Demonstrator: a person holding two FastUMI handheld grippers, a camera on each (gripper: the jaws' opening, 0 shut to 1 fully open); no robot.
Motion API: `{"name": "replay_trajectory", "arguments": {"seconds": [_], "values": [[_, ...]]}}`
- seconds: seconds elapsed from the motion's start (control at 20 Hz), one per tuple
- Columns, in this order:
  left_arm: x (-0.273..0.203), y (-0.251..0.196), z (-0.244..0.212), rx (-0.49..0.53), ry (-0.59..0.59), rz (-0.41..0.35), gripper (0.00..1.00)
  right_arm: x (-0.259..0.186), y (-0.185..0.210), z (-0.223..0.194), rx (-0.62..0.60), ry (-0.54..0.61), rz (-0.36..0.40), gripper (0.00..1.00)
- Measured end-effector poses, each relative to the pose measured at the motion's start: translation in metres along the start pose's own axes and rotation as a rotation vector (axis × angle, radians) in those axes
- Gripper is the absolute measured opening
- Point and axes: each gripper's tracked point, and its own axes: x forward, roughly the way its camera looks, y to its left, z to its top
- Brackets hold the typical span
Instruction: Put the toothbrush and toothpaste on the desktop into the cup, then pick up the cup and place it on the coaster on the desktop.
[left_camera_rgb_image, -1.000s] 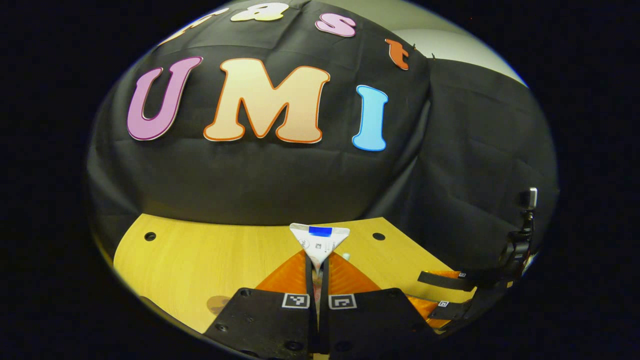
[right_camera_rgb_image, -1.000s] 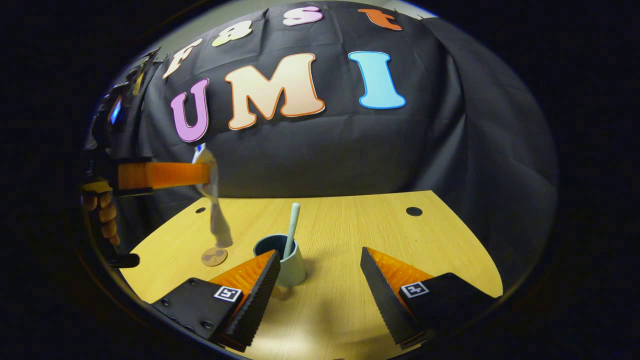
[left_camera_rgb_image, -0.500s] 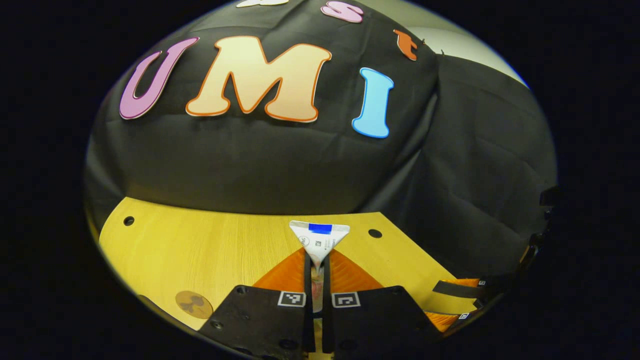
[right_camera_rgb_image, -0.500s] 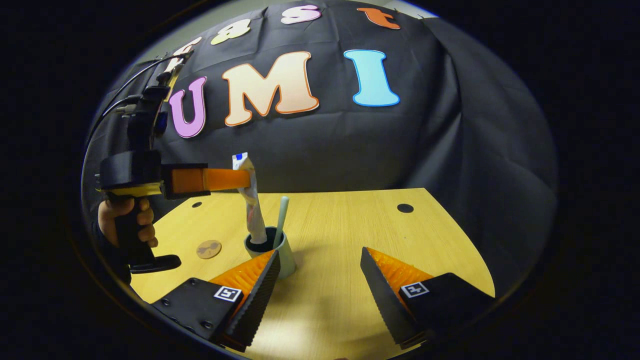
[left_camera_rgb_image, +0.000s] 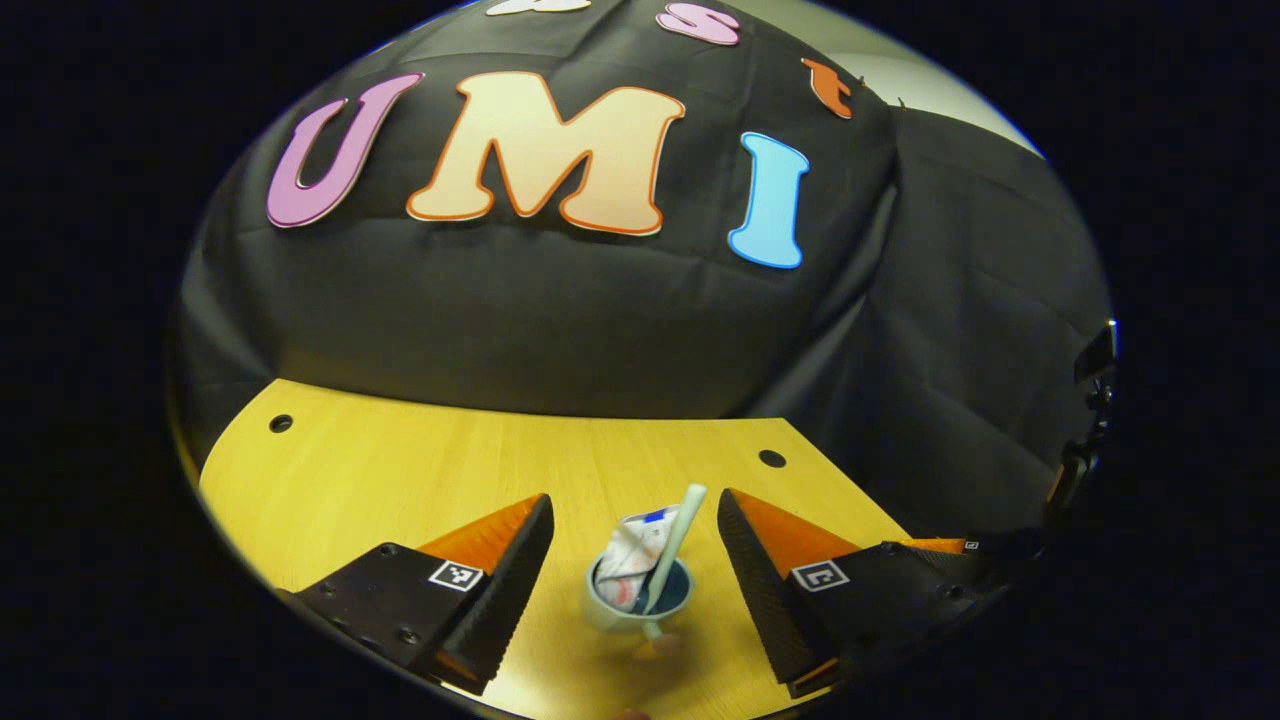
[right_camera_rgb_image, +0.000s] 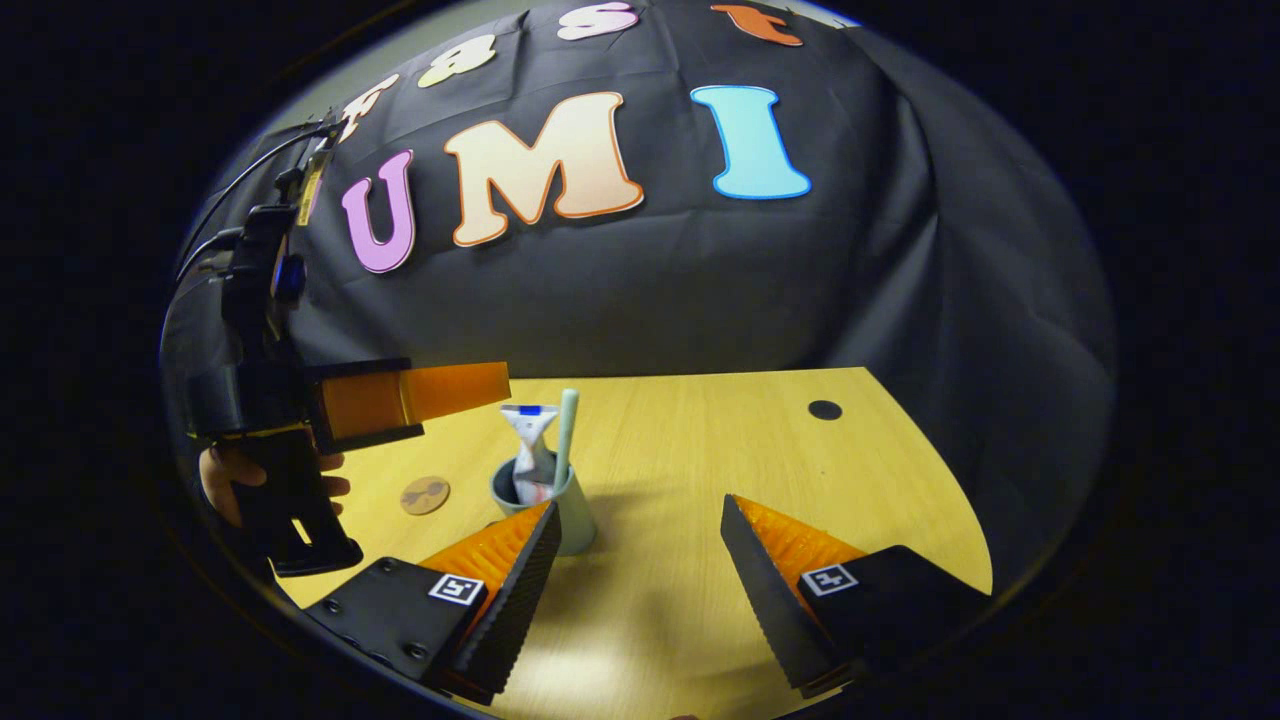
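Now, status: both items sit in the cup (left_camera_rgb_image: 638, 600); I judge the loading step done and the lift onto the coaster (right_camera_rgb_image: 425, 495) not yet begun.
Left gripper (left_camera_rgb_image: 634, 560): released, jaws spread wide, empty, hanging above the cup.
Right gripper (right_camera_rgb_image: 640, 560): also spread and empty; I hold it low over the desktop (right_camera_rgb_image: 700, 440), its left finger just beside the cup wall.
Toothpaste (right_camera_rgb_image: 529, 452): upright in the cup, crimped end sticking up.
Toothbrush (right_camera_rgb_image: 565, 437): leaning on the rim, beside the tube.
Cup position: mid-desktop, toward the near edge.
Coaster position: toward the desktop's left edge, apart from the cup.
Risk 1: tall contents make it top-heavy; a tilted lift could spill them.
Risk 2: I could snag the toothbrush handle with a finger when closing.
Risk 3: off-centre set-down on the small coaster.
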Motion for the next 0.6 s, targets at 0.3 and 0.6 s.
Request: {"name": "replay_trajectory", "arguments": {"seconds": [0.3,0.6], "values": [[-0.053,0.056,0.002,0.054,-0.066,0.156,0.95,0.020,0.036,-0.015,-0.004,0.217,0.129,0.99],[-0.109,0.116,-0.009,0.032,-0.064,0.258,0.95,0.034,0.073,-0.042,0.018,0.476,0.159,0.96]]}}
